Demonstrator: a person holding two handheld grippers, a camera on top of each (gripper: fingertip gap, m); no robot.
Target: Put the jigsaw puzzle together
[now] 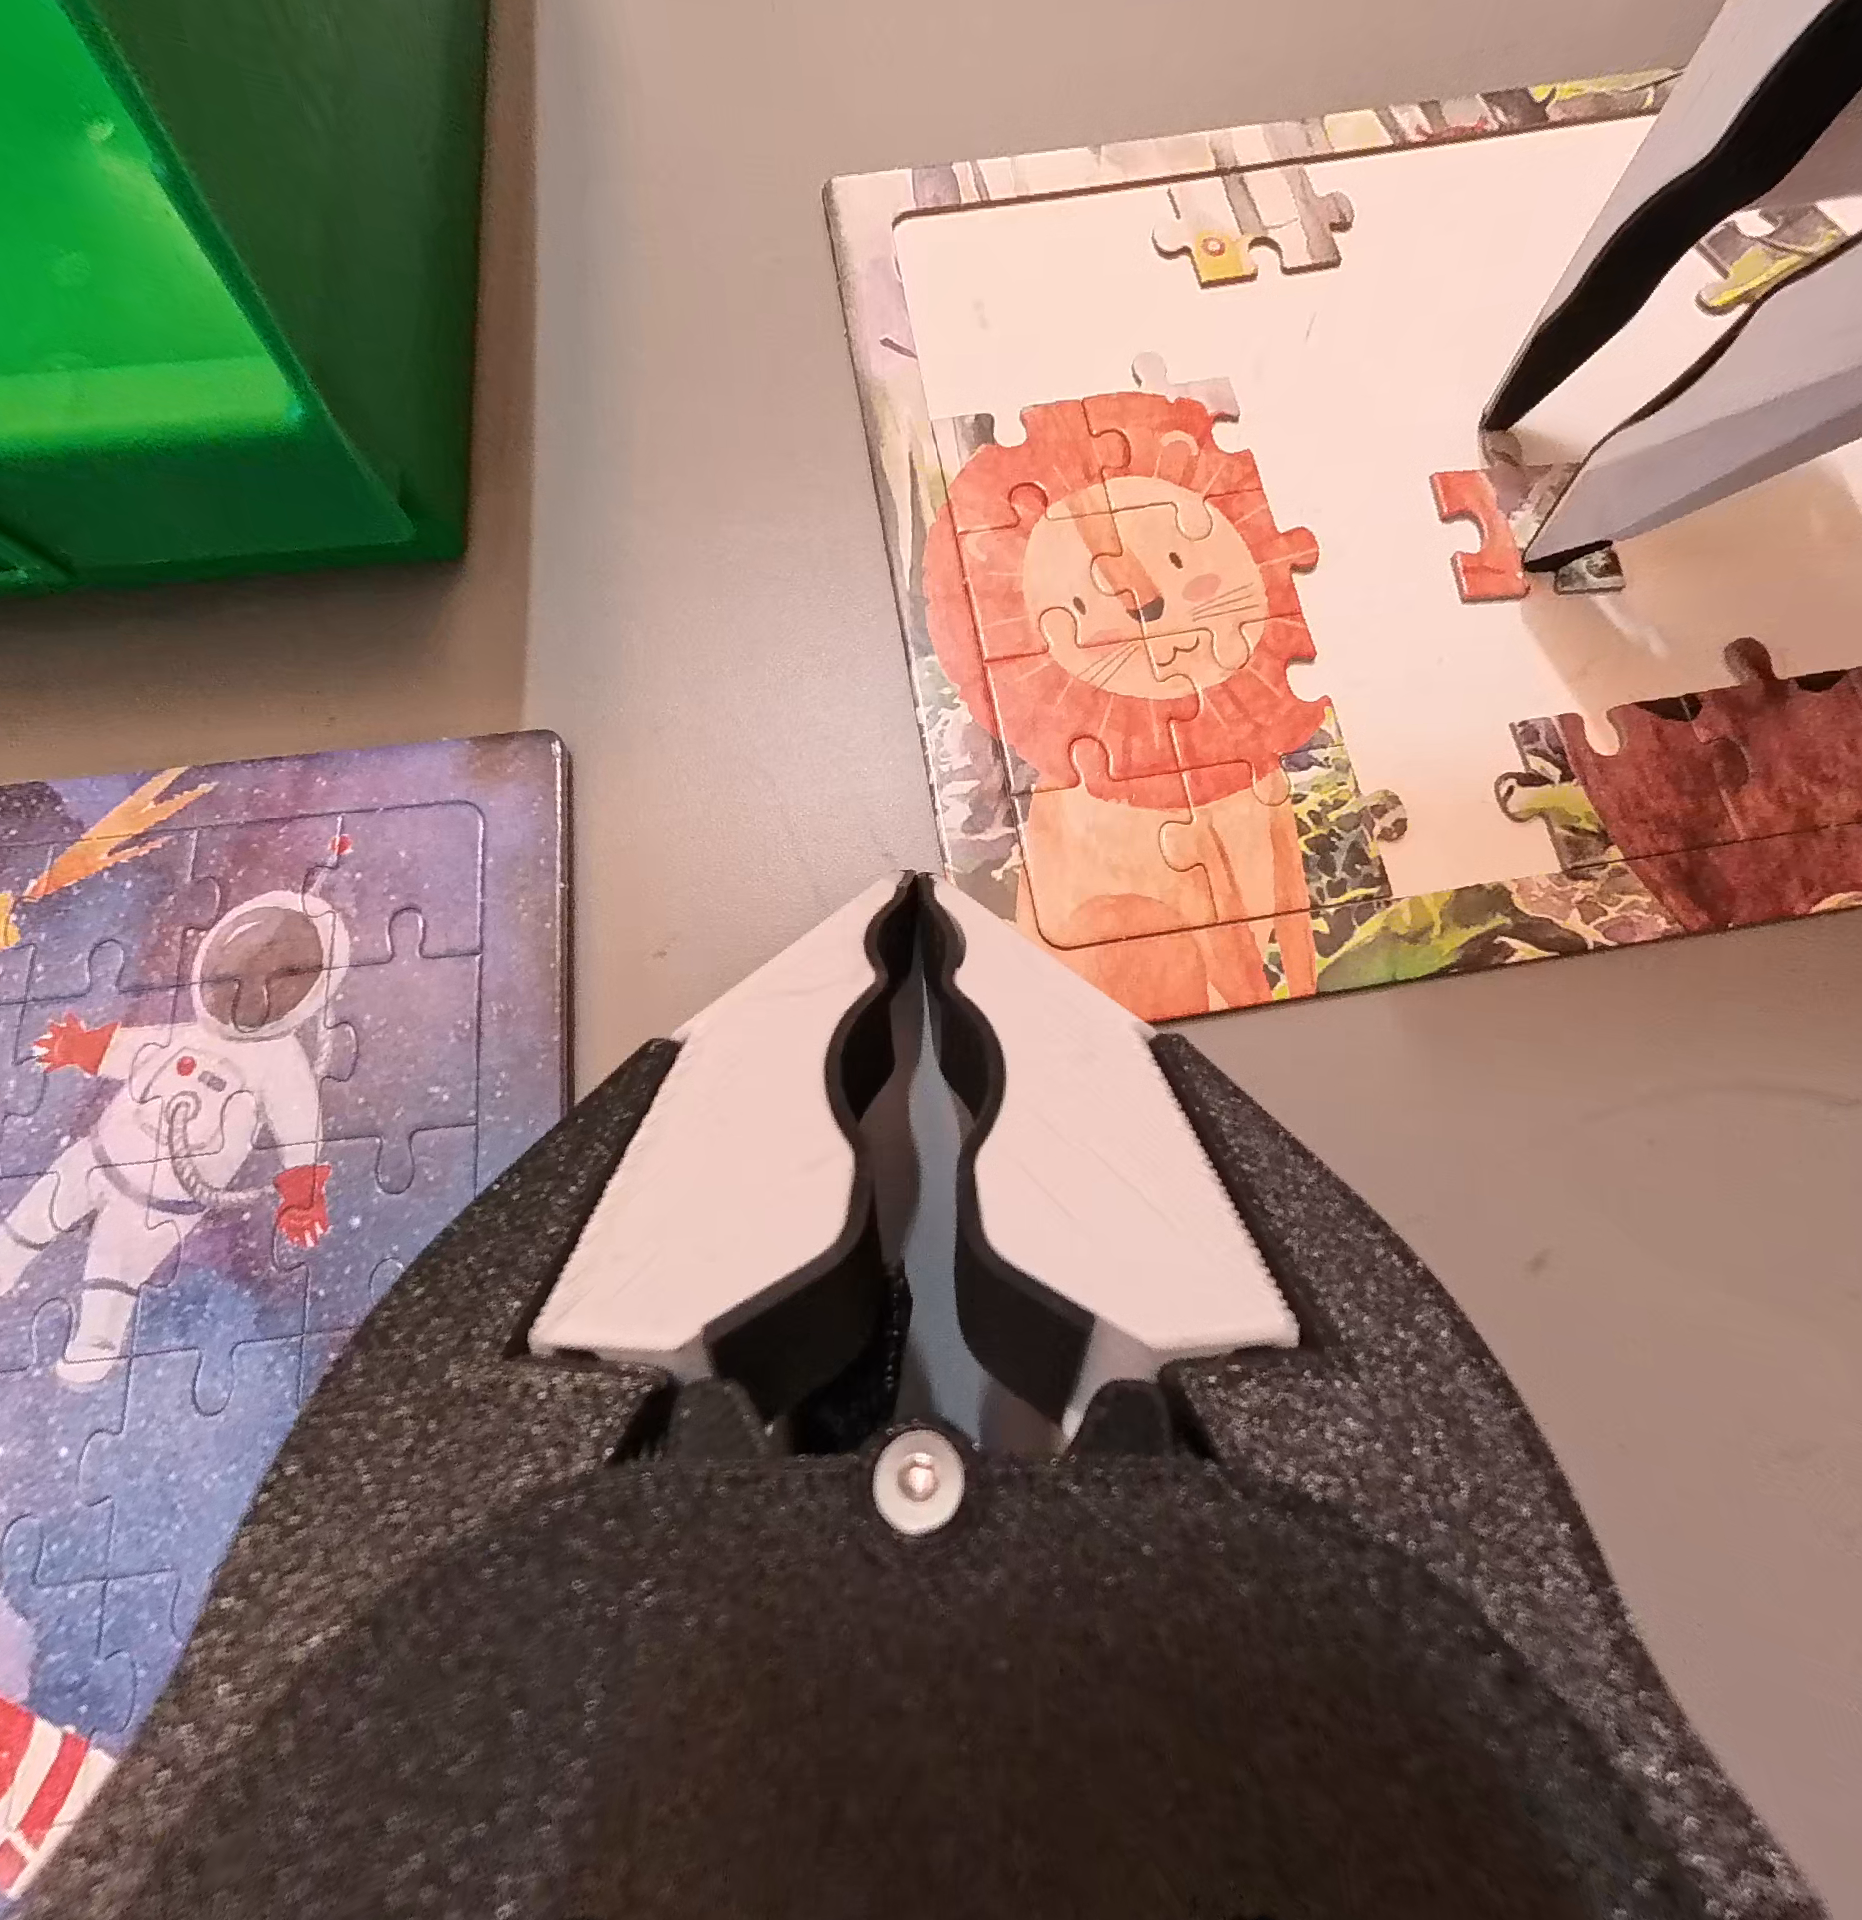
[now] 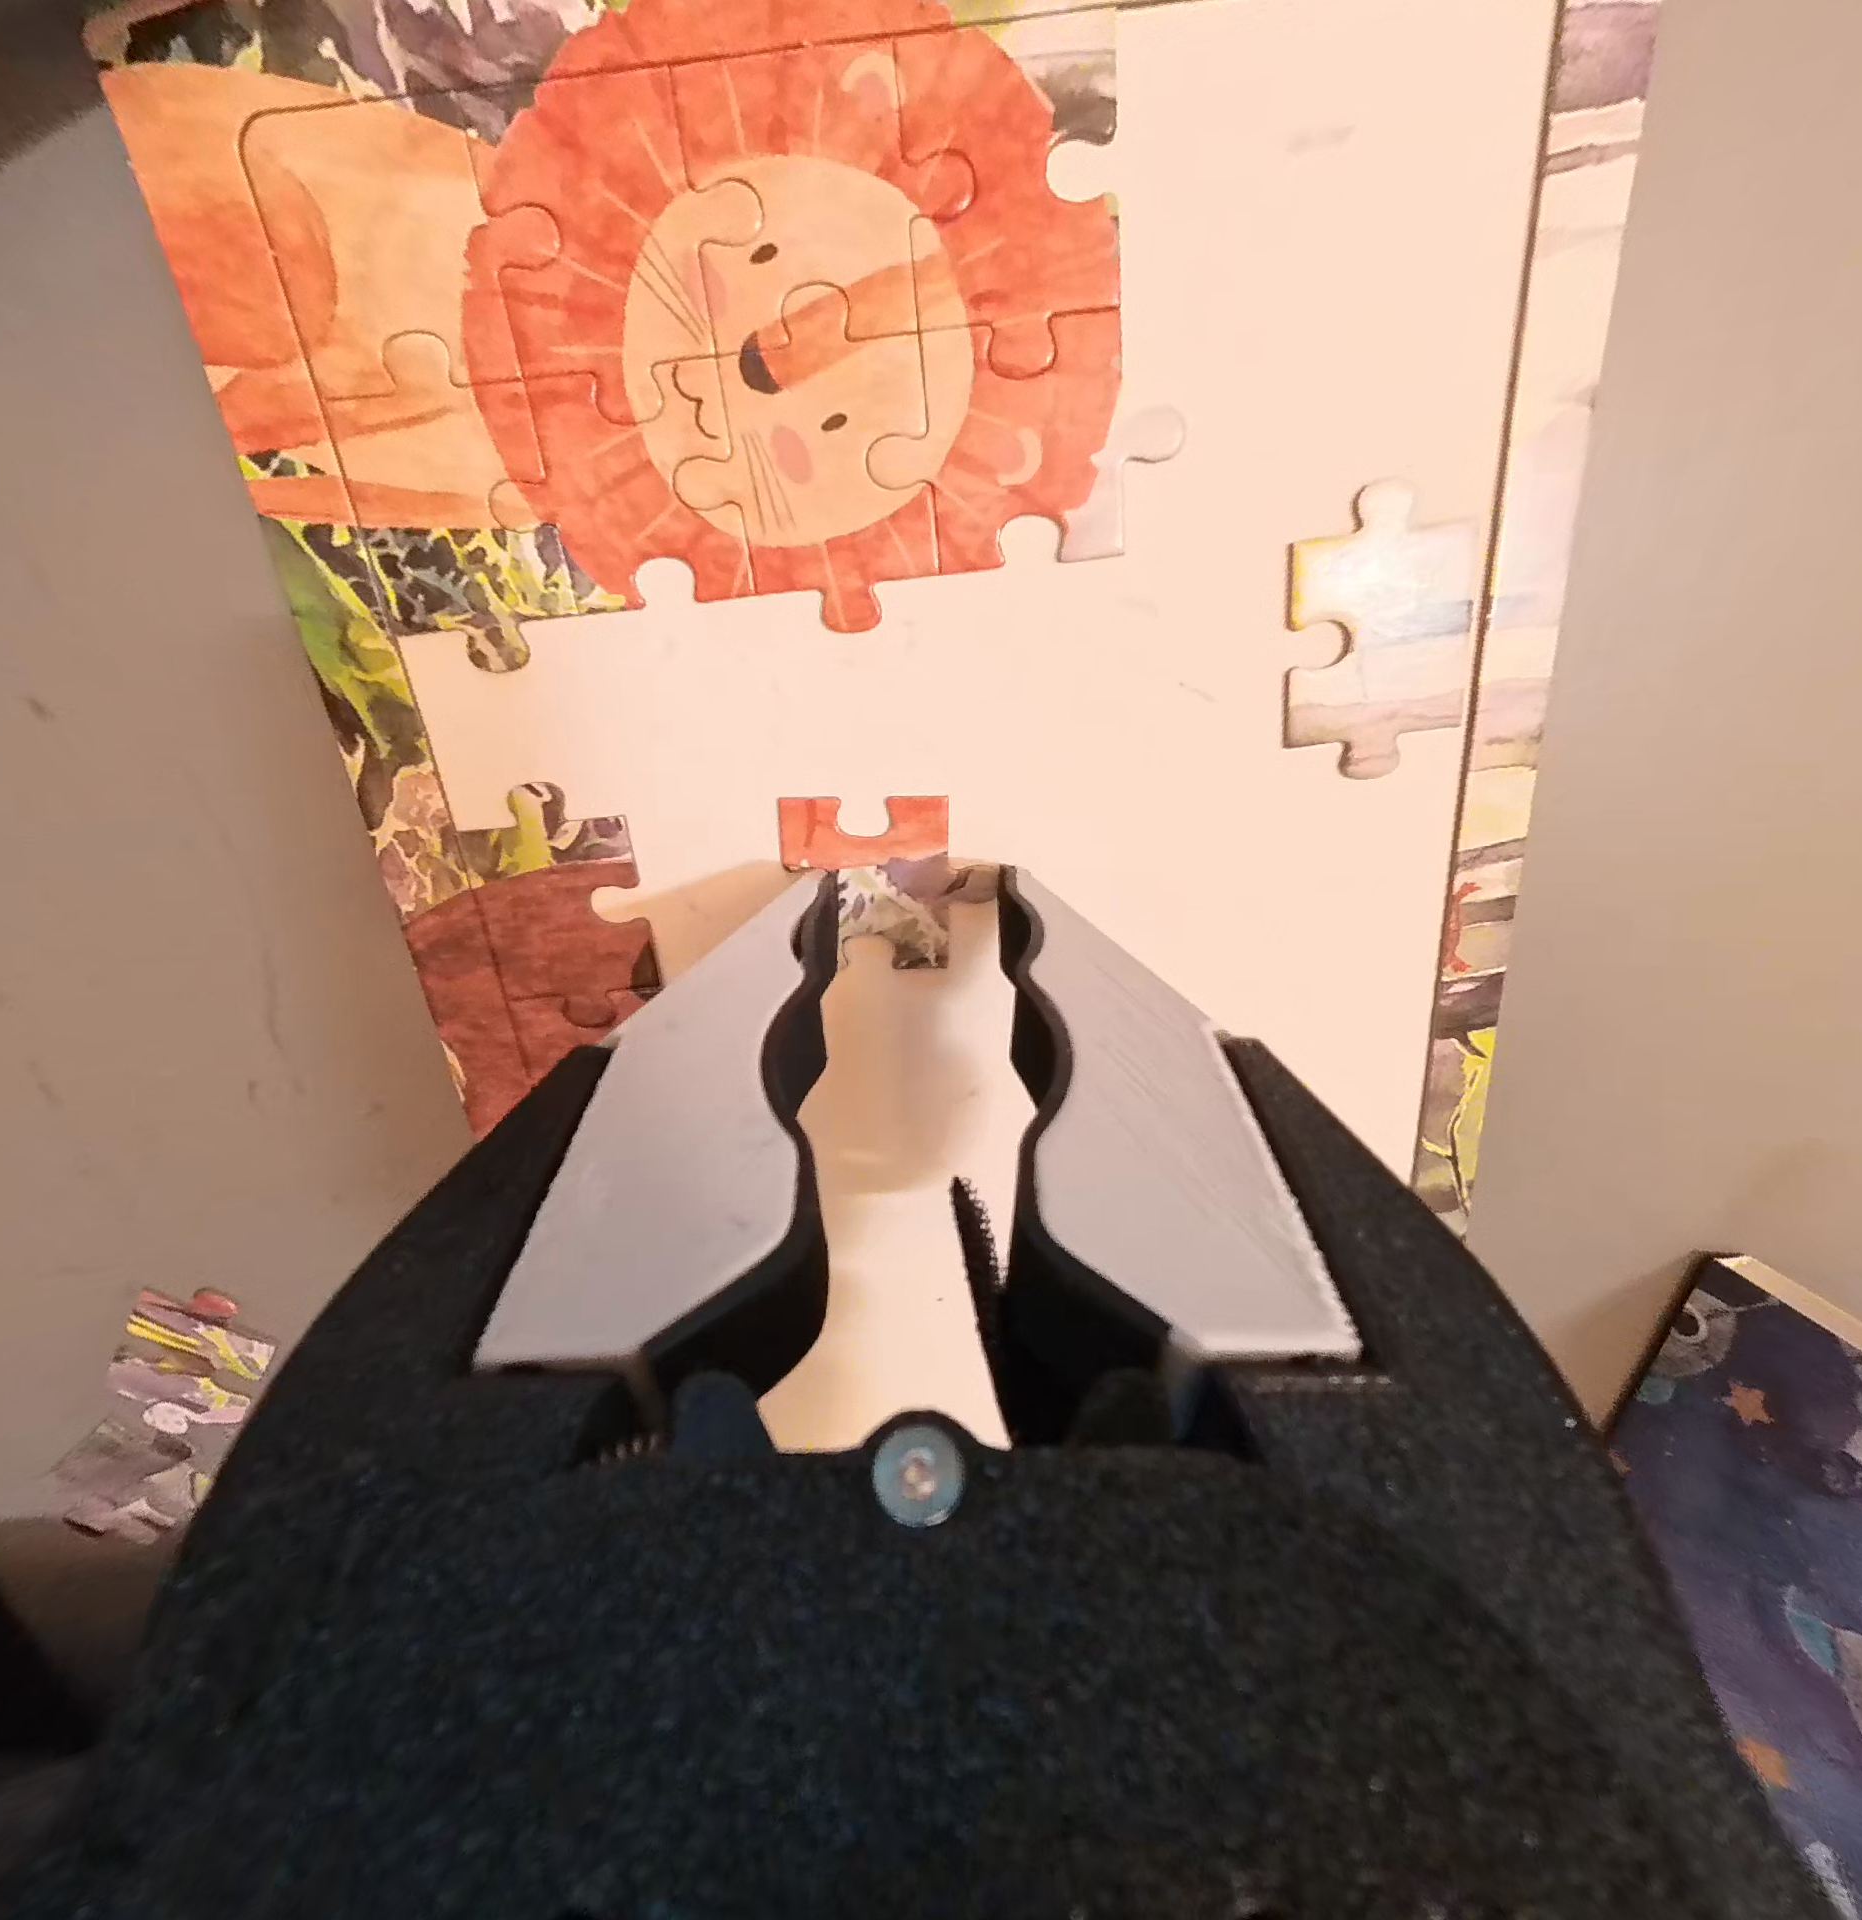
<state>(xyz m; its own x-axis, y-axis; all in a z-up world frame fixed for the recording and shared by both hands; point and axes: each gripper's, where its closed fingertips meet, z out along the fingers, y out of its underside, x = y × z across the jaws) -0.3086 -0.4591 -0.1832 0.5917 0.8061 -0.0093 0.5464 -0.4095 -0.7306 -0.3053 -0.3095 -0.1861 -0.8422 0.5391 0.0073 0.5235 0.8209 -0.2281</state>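
The lion puzzle tray (image 1: 865, 343) lies on the table, partly filled. The joined lion section (image 1: 1124, 623) sits at its left side and also shows in the right wrist view (image 2: 802, 332). A brown section (image 1: 1737, 790) fills one corner. A loose red-and-leafy piece (image 1: 1478, 535) lies flat on the bare tray floor (image 2: 1270, 260). My right gripper (image 2: 911, 888) is open, tips down at this piece (image 2: 865, 831), one fingertip over its edge. My left gripper (image 1: 914, 883) is shut and empty, above the table beside the tray.
A finished astronaut puzzle (image 1: 231, 1091) lies at the left, with a green bin (image 1: 179, 312) behind it. A pale piece (image 2: 1394, 634) sits against the tray's inner edge. Loose pieces (image 2: 168, 1403) lie on the table. A dark blue board (image 2: 1789, 1558) is at the right. My right fingertips sit around 15 cm from my left ones.
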